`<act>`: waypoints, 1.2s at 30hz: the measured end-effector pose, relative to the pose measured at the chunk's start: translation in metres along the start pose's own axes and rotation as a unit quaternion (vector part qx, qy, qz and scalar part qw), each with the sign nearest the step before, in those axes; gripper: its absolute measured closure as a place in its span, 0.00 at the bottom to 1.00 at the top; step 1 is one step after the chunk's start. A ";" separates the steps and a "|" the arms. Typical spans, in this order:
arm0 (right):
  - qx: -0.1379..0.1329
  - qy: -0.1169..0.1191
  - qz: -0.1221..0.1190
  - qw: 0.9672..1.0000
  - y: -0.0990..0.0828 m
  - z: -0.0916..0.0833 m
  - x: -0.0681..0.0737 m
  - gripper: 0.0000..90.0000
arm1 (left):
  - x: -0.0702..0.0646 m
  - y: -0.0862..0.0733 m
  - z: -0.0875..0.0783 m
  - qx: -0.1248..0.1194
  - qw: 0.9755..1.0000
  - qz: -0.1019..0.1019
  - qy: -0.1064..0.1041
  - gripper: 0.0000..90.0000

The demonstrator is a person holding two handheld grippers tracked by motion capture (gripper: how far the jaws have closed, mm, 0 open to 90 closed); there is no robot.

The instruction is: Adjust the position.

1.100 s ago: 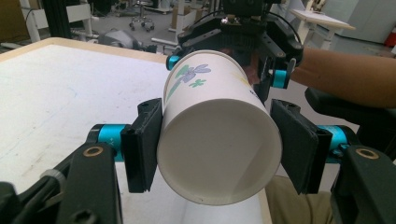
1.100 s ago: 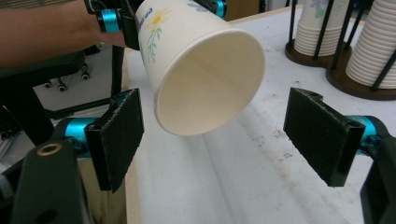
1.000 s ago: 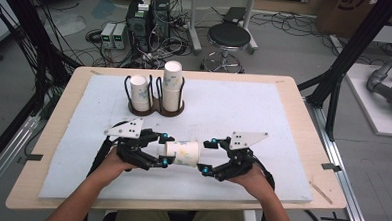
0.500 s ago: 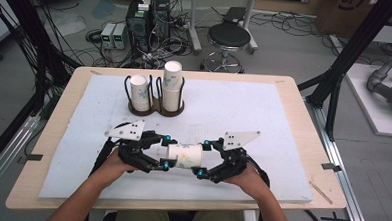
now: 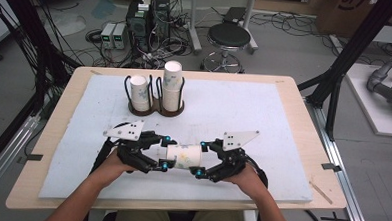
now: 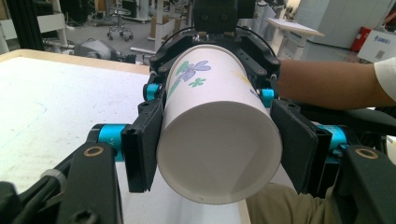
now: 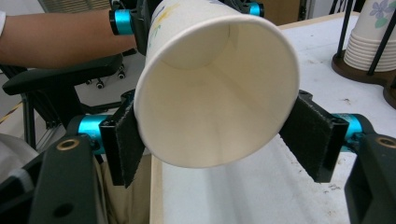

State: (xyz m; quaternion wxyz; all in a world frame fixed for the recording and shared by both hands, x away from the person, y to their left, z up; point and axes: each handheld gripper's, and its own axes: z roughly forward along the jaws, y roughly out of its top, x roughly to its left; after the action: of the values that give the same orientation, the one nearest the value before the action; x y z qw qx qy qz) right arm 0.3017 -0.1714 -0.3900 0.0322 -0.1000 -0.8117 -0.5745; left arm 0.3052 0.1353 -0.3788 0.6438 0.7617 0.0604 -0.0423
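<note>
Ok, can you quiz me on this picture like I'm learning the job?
1. True or false: the white paper cup with blue flowers stands upright on the white padded table.
2. How many stacks of cups stand in the dark round wire-armed holder? A) one B) two C) four
3. Fill in the gap: the cup is held between the left tongs and the right tongs, and its open mouth faces the ___ tongs.

Key: 1. False, it lies sideways, held off the table. 2. B. 3. right.
</note>
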 end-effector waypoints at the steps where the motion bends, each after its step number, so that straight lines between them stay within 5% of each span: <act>1: 0.000 -0.004 -0.003 1.000 0.000 0.000 -0.001 0.32 | 0.000 0.000 0.000 0.001 1.000 0.000 0.000 0.41; 9: 0.015 0.004 -0.005 1.000 0.003 -0.001 0.001 0.33 | -0.003 -0.001 0.002 0.018 1.000 -0.012 0.006 0.39; 11: 0.018 0.004 -0.006 1.000 0.004 -0.001 0.001 0.33 | -0.004 -0.001 0.004 0.032 0.999 -0.028 0.023 0.22; 13: 0.021 0.002 -0.007 1.000 0.005 -0.002 0.001 0.33 | -0.004 -0.001 0.004 0.039 0.998 -0.031 0.033 0.16; 24: 0.071 -0.036 -0.017 0.997 0.019 -0.009 -0.004 0.33 | -0.007 0.012 -0.005 0.075 0.994 -0.003 0.078 0.16; 36: 0.141 -0.030 -0.039 0.989 0.047 -0.004 -0.006 0.33 | -0.008 0.020 -0.008 0.112 0.990 0.003 0.091 0.16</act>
State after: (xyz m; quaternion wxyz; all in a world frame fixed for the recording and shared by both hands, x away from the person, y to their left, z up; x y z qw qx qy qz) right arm 0.3166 -0.1609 -0.3463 -0.0007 -0.0798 -0.8883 -0.4522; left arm 0.3004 0.1392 -0.3568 0.5467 0.8296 0.1116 0.0222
